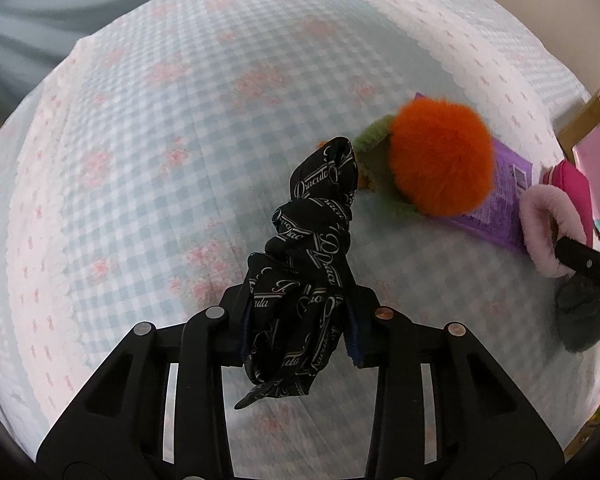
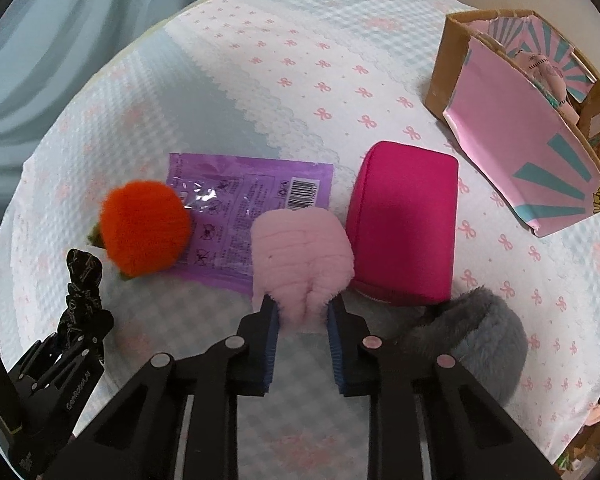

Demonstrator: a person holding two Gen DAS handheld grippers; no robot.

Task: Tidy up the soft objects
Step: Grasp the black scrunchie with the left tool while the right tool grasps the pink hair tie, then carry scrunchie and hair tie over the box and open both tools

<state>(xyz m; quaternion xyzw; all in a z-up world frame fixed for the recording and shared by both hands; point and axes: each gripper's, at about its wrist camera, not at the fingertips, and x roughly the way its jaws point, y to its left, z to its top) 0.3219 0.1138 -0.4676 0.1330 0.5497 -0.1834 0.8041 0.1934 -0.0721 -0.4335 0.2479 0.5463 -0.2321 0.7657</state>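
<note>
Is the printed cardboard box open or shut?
Open: the brown printed cardboard box shows its open top in the right wrist view, with a pale plush toy visible inside.

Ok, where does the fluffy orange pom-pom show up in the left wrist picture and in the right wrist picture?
Left wrist view: the orange pom-pom sits right of centre, beyond the black printed scrunchie held in the left gripper.
Right wrist view: the orange pom-pom sits left of centre, left of the pink fluffy scrunchie held in the right gripper.
Shared landmark: the purple packet it partly rests on.
</note>
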